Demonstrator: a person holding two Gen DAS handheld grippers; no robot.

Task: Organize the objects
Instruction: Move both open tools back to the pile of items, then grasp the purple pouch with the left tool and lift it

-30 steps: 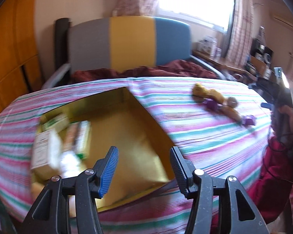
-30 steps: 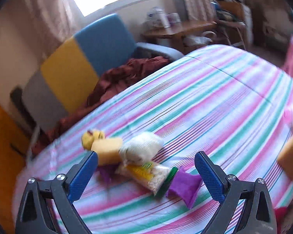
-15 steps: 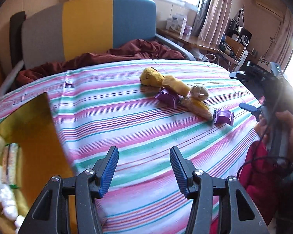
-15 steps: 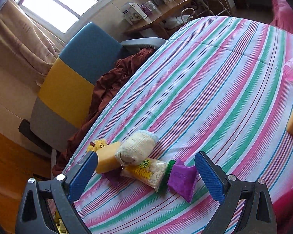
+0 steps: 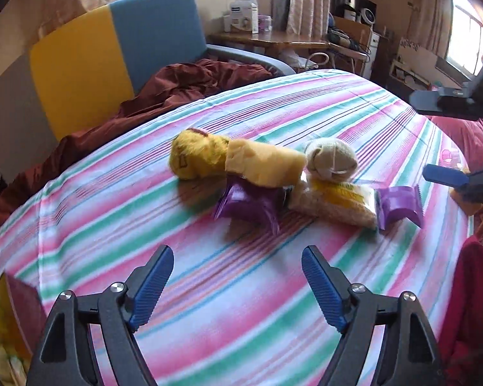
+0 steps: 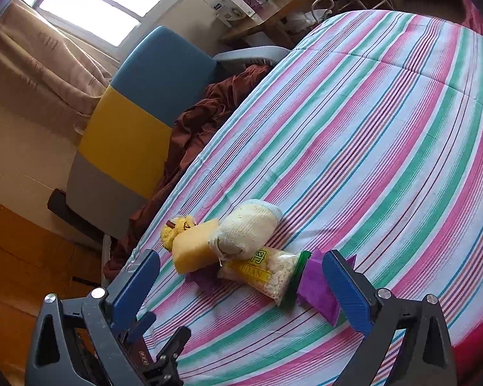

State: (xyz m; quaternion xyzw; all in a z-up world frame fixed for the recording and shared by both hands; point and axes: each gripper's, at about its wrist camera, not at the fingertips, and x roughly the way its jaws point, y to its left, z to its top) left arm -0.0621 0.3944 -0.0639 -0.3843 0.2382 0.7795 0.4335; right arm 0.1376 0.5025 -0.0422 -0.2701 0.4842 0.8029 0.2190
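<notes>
Both claws gape wide, holding nothing: my left gripper (image 5: 237,271) has swung off the box onto the striped cloth (image 6: 370,135), near the pile; my right gripper (image 6: 241,276) hovers closer over it. Snack bag (image 6: 267,273) reads "DAN".

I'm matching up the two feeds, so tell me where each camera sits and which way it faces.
Left wrist: rides the left hand-held gripper, open, facing the snack pile on the striped bedspread; the right hand-held gripper shows at the right edge.
Right wrist: rides the right hand-held gripper, open, looking down on the pile; the left one shows at lower left.
Shared: pile, bedspread, colour-block chair.
</notes>
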